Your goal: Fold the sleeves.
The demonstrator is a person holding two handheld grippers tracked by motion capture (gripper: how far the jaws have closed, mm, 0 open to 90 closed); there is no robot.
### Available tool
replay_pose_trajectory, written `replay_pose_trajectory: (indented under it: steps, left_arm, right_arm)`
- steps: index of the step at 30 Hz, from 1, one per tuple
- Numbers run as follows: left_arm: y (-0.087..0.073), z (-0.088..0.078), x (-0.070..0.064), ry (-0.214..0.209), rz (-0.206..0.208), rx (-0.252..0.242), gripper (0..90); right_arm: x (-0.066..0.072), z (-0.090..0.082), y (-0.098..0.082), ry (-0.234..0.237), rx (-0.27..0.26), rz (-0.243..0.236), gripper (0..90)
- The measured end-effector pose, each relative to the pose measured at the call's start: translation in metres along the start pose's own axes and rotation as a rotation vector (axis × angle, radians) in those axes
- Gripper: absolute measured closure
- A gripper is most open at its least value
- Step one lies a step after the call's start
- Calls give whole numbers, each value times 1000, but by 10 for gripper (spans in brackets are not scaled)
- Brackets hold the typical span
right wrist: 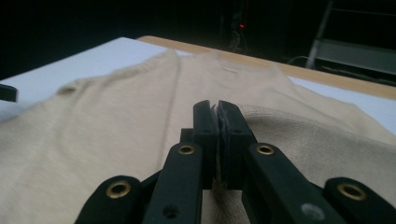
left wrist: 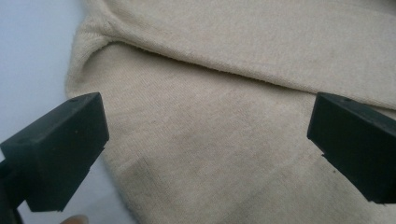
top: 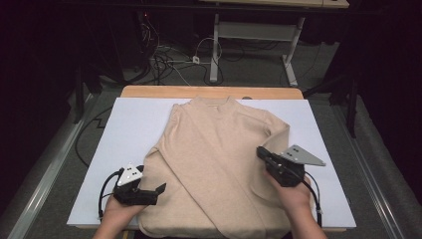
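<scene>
Two tongs work a beige sweater [top: 219, 164] spread flat on the bench [top: 134, 124]. From above, a sleeve lies folded across its body; the left gripper view adds that the left tongs [left wrist: 205, 144] gape wide just above the hem. Right tongs [right wrist: 218, 122] are pressed together over the sweater's right side; whether cloth is pinched between them I cannot tell.

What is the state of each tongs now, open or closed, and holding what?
Left tongs: open, holding nothing, over the beige sweater.
Right tongs: closed above the sweater; whether they pinch any fabric cannot be told.

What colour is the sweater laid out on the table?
The sweater is plain beige, best seen in the high view.
</scene>
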State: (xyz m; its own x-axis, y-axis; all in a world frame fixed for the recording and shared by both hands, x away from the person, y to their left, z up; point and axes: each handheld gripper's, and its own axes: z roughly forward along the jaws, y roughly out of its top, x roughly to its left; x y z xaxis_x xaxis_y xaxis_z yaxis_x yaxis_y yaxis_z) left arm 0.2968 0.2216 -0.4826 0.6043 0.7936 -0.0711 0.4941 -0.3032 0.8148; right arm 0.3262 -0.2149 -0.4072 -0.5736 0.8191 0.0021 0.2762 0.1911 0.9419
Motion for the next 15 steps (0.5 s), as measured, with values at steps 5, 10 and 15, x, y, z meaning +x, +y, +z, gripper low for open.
replay_pose_trajectory:
  steps: [5, 10, 15]
  left_arm:
    - [0, -3, 3, -3, -12, -12, 0]
    - [-1, -7, 6, -2, -24, -24, 0]
    - [0, -8, 7, -5, -29, -31, 0]
  right_arm:
    - [35, 33, 12, 95, 4, -45, 875]
    - [71, 61, 10, 183, 37, -81, 875]
    - [99, 82, 0, 245, 82, -102, 874]
